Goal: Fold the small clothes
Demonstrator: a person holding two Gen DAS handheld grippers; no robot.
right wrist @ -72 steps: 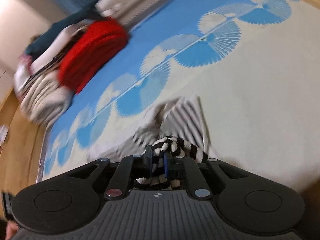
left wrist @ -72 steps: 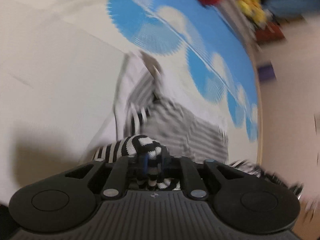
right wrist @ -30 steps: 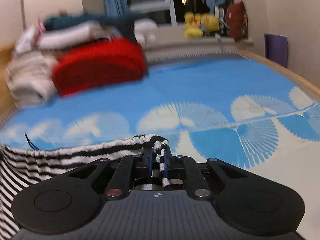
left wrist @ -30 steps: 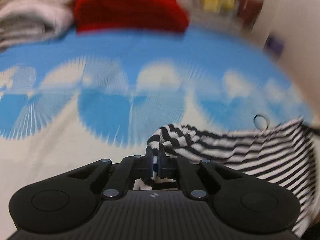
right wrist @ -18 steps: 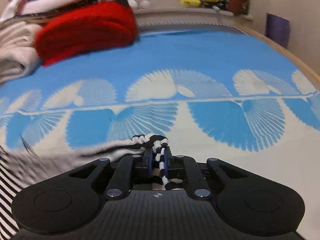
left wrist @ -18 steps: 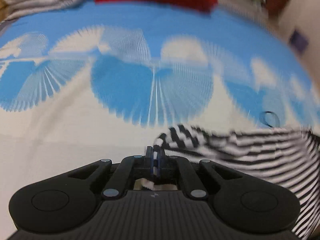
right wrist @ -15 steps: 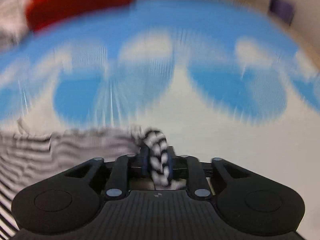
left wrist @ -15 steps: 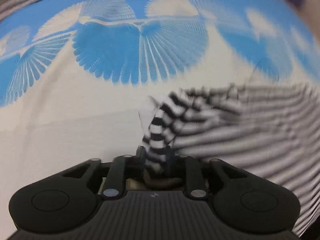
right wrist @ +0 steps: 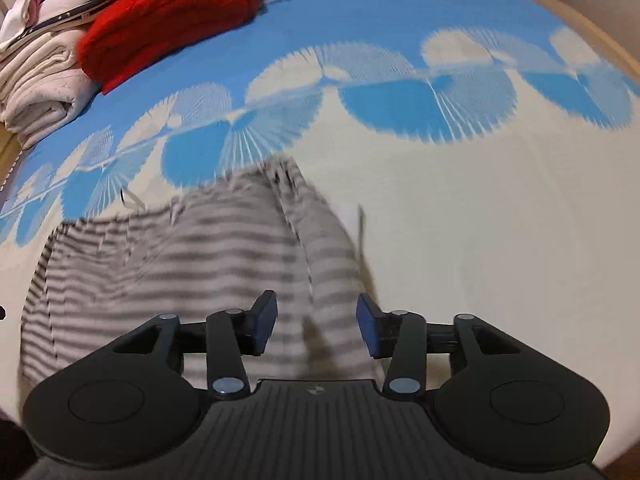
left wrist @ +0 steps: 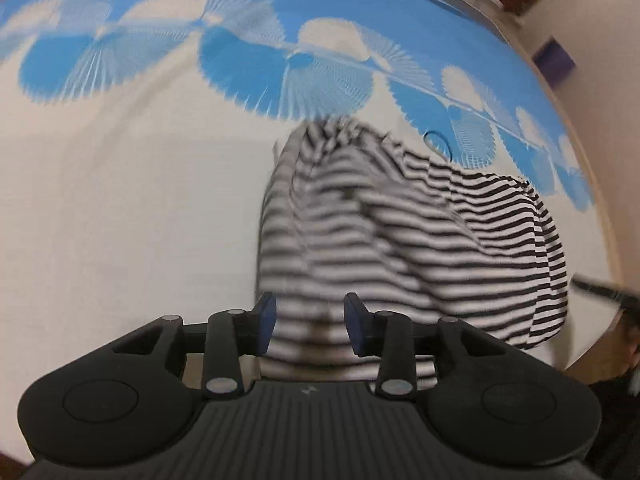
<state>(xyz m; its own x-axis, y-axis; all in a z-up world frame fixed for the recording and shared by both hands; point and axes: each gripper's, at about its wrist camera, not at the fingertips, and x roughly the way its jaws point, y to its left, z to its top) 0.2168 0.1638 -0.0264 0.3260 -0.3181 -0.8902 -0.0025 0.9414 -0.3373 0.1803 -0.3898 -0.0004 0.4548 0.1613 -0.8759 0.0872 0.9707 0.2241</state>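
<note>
Just let go: my left gripper [left wrist: 310,322] and right gripper [right wrist: 316,326] now stand with fingers wide and empty, striped garment [left wrist: 400,232] dropped rumpled on the bed [left wrist: 120,200], ready for smoothing, I judge.

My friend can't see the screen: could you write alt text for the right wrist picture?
An open hand-held gripper hovers over a rumpled black-and-white striped garment on a blue-and-cream bedspread. Behind lie a folded red blanket and cream linens.
</note>
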